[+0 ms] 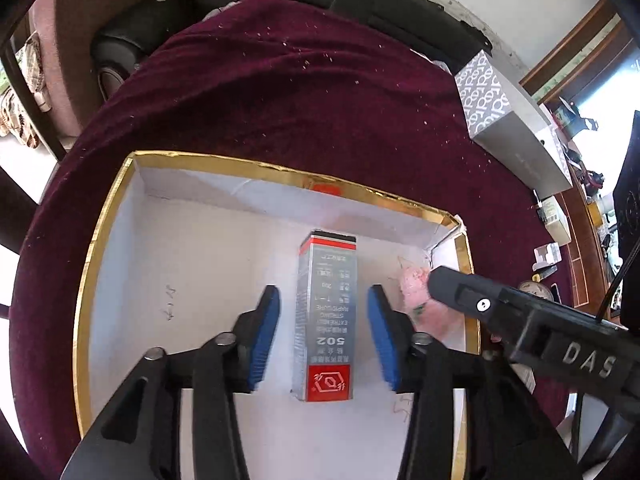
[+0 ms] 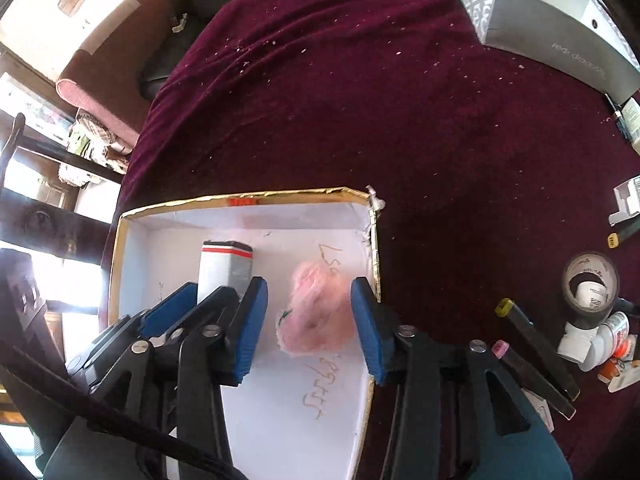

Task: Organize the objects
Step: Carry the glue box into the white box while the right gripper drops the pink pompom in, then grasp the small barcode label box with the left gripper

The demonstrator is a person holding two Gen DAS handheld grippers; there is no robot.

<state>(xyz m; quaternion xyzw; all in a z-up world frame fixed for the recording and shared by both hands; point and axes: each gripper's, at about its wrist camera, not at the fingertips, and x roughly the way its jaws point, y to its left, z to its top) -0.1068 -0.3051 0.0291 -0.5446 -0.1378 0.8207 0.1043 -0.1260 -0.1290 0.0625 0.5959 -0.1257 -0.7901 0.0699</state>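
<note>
Black hand-held gripper, blue ribbed pads, apparently "DAS" lettering.

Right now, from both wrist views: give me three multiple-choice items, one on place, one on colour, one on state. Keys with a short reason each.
1. Where does the glue box lie?
A. inside the tray
B. on the cloth
C. on the grey box

2. What colour is the tray's rim?
A. silver
B. gold
C. black

3. How does the left gripper stand to the glue box?
A. shut on it
B. open, fingers either side, not touching
C. away over the cloth

Key:
1 A: it lies flat on the tray's white floor, beside the pink bag.
2 B: gold foil edge runs all round it.
3 B: white floor shows between each blue pad and the box.
</note>
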